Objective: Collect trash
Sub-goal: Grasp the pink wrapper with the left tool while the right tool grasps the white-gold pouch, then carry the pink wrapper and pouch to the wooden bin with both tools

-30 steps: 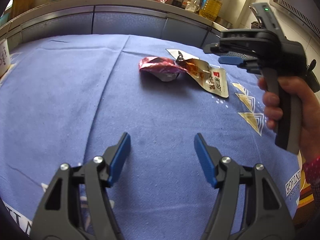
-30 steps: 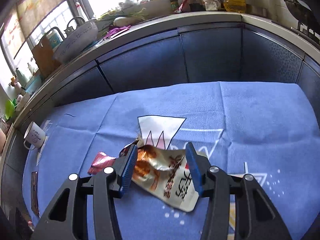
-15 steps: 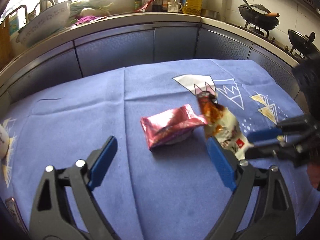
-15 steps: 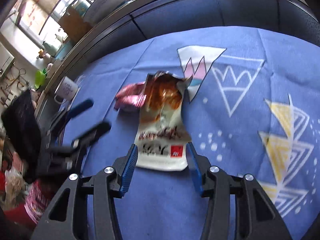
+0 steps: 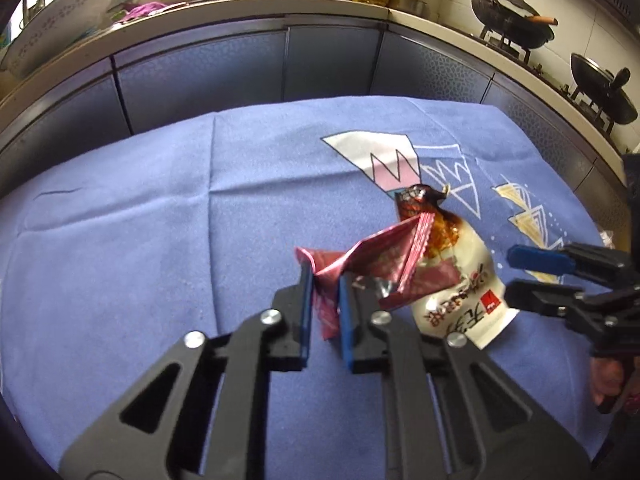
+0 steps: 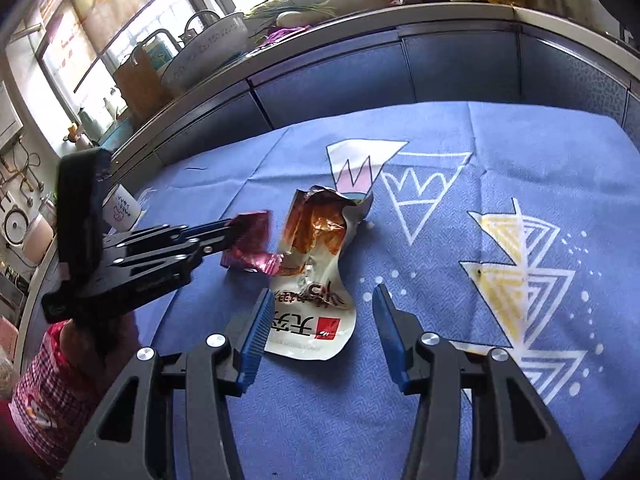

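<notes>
- Left gripper (image 5: pixel 323 280) clamped on one end of the pink wrapper (image 5: pixel 372 264), blue pads pinching the crumpled foil after just closing in on it.
- Pink wrapper tented up off the blue cloth (image 5: pixel 160 220), far end leaning over the edge of the white packet (image 5: pixel 460 292) beside it.
- Same grip visible from the right wrist view: left gripper (image 6: pixel 230 234) reaching in from the left side, pink wrapper (image 6: pixel 250 246) caught at its tips.
- White packet (image 6: pixel 316 280) lying flat on the blue cloth (image 6: pixel 520 152), torn open at the far end, orange and brown inside showing, red square and dark lettering at the near end.
- Right gripper (image 6: pixel 320 316) held with fingers apart, straddling the near end of the white packet; left pad just beside the packet's edge, right pad clear of it, nothing pressed.
- Right gripper (image 5: pixel 516 278) seen from the left wrist view at the right edge, tips next to the packet's corner.
- Cup (image 6: pixel 120 208) standing at the far left of the cloth, partly hidden behind the left gripper's body.
</notes>
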Motion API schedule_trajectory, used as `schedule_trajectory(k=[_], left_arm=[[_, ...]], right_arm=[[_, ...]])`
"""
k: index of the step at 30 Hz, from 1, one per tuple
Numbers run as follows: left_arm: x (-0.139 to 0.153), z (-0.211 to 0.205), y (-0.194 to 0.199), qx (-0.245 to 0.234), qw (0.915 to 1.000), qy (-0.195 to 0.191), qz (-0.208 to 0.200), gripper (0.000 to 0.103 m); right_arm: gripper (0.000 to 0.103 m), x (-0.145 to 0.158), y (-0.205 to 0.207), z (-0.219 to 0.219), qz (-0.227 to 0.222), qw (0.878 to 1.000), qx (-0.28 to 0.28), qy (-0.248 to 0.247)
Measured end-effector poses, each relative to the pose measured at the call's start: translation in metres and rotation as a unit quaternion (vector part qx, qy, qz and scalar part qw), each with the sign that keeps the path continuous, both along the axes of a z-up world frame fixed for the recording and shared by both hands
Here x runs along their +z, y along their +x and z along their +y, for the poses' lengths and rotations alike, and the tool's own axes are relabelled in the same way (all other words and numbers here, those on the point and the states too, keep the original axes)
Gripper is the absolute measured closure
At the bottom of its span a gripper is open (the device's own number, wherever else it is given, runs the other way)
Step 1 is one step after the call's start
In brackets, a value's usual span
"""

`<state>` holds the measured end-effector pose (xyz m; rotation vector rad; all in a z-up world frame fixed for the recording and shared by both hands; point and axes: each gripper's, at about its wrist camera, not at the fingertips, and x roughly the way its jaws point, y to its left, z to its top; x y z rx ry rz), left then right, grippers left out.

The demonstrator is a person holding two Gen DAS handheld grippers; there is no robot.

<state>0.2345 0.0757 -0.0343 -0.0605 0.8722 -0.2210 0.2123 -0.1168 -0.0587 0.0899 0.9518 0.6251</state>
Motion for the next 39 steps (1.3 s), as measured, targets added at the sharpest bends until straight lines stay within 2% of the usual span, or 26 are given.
schedule_trajectory(k=[1, 2, 3, 5, 12, 19, 22, 25, 26, 28, 29, 30, 32, 34, 36, 37, 38, 39], left_arm=[[0.004, 0.003, -0.007, 0.006, 0.9999, -0.014, -0.004, 0.092], [0.008, 0.005, -0.014, 0.01, 0.9996, -0.026, -0.006, 0.092], [0.011, 0.006, -0.021, 0.014, 0.9991, -0.038, -0.008, 0.092], [0.016, 0.008, -0.038, 0.019, 0.998, -0.059, -0.011, 0.092], [0.026, -0.022, -0.075, 0.002, 0.996, -0.089, -0.008, 0.092], [0.04, -0.105, -0.078, -0.069, 0.9953, -0.067, -0.015, 0.092], [0.042, -0.126, -0.078, -0.082, 0.9937, -0.075, -0.012, 0.092], [0.042, -0.134, -0.081, -0.08, 0.9932, -0.084, -0.007, 0.092], [0.042, -0.134, -0.082, -0.077, 0.9934, -0.085, -0.004, 0.092], [0.041, -0.129, -0.084, -0.066, 0.994, -0.087, 0.003, 0.092], [0.041, -0.124, -0.085, -0.059, 0.9944, -0.088, 0.006, 0.092], [0.041, -0.118, -0.086, -0.053, 0.9947, -0.088, 0.008, 0.092], [0.043, -0.108, -0.09, -0.039, 0.9956, -0.085, 0.007, 0.092], [0.045, -0.097, -0.094, -0.025, 0.9965, -0.08, 0.006, 0.092], [0.047, -0.089, -0.097, -0.015, 0.997, -0.076, 0.005, 0.092], [0.048, -0.087, -0.097, -0.011, 0.997, -0.076, 0.005, 0.092], [0.049, -0.084, -0.097, -0.007, 0.9971, -0.076, 0.005, 0.092], [0.05, -0.084, -0.097, -0.005, 0.9971, -0.076, 0.006, 0.092]], right_arm=[[0.057, -0.007, 0.0, 0.002, 0.008, 1.0, 0.005, -0.003], [0.08, -0.008, 0.0, -0.003, 0.006, 1.0, 0.006, -0.006], [0.095, -0.01, -0.004, -0.003, 0.013, 1.0, 0.011, -0.004], [0.101, -0.009, -0.013, -0.008, 0.019, 1.0, 0.011, 0.018], [0.103, 0.012, -0.063, -0.066, 0.004, 0.996, -0.032, 0.081], [0.103, 0.018, -0.105, -0.155, 0.002, 0.988, -0.109, 0.105], [0.103, 0.017, -0.118, -0.18, -0.004, 0.987, -0.119, 0.108], [0.103, 0.009, -0.117, -0.187, 0.011, 0.986, -0.119, 0.12], [0.1, 0.007, -0.114, -0.185, 0.018, 0.985, -0.115, 0.126], [0.085, 0.004, -0.104, -0.174, 0.026, 0.986, -0.096, 0.131], [0.048, 0.004, -0.099, -0.166, 0.025, 0.988, -0.086, 0.13], [0.019, 0.003, -0.094, -0.159, 0.016, 0.988, -0.079, 0.128], [0.018, 0.003, -0.083, -0.14, 0.007, 0.992, -0.056, 0.114], [0.028, 0.001, -0.07, -0.12, 0.016, 0.994, -0.025, 0.102], [0.045, -0.004, -0.06, -0.101, 0.029, 0.996, -0.006, 0.088], [0.049, -0.008, -0.055, -0.093, 0.034, 0.996, 0.002, 0.083], [0.057, -0.01, -0.053, -0.089, 0.035, 0.996, 0.006, 0.078], [0.071, -0.011, -0.052, -0.086, 0.034, 0.997, 0.009, 0.075]])
